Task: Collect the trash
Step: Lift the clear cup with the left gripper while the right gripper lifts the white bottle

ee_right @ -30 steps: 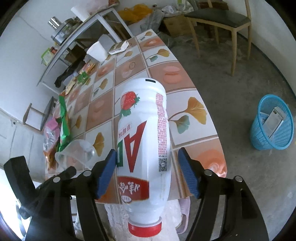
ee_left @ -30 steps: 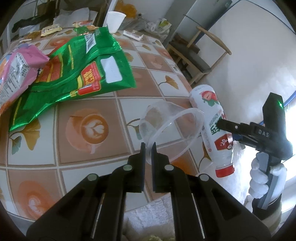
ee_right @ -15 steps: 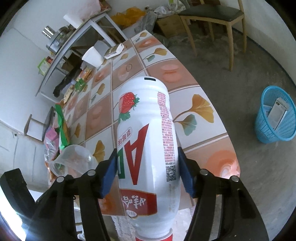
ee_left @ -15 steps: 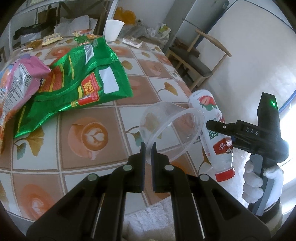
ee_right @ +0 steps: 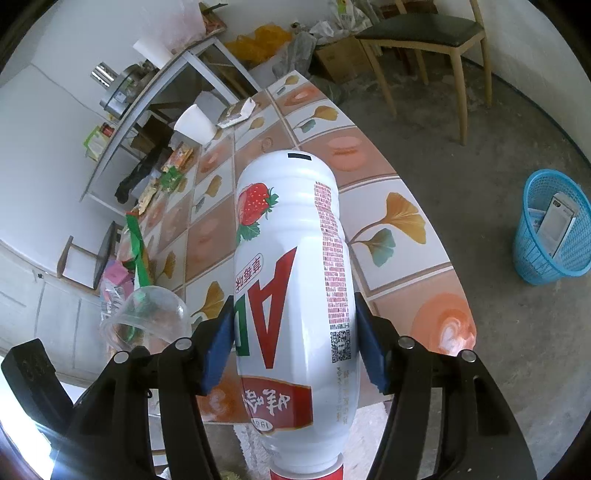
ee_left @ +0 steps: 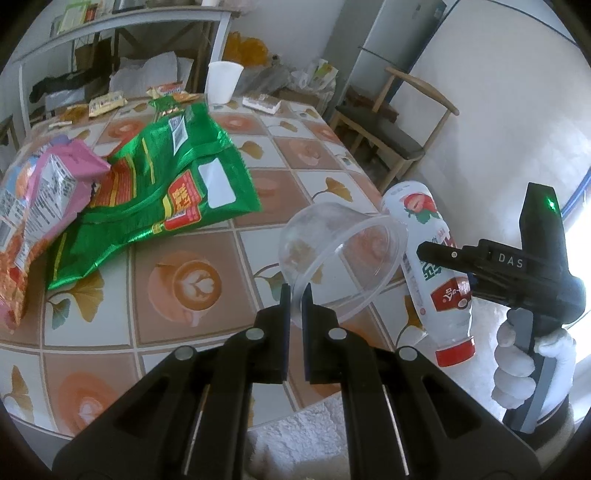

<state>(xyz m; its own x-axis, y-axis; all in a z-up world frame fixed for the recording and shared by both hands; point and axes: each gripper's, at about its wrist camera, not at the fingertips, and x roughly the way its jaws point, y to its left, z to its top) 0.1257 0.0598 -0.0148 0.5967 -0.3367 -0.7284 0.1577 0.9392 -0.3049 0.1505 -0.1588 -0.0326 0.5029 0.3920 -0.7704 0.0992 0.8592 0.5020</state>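
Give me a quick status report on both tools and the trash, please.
Left tool shut on clear cup rim. Right tool just closed on white bottle. Blue basket on floor, path clear.

The right gripper (ee_right: 293, 345) closed its jaws: a second earlier its blue pads (ee_right: 218, 343) stood clear of the white strawberry-drink bottle (ee_right: 291, 291) on both sides, and they came in until both pressed on its waist. In the right wrist view the bottle grew larger and slid lower, so that its red cap, once fully shown, was cut by the bottom edge. In the left wrist view the bottle (ee_left: 432, 266) tilted a little more upright. The left wrist view tipped up, bringing in more of the shelf unit (ee_left: 122, 22) beyond the bench (ee_left: 110, 332).
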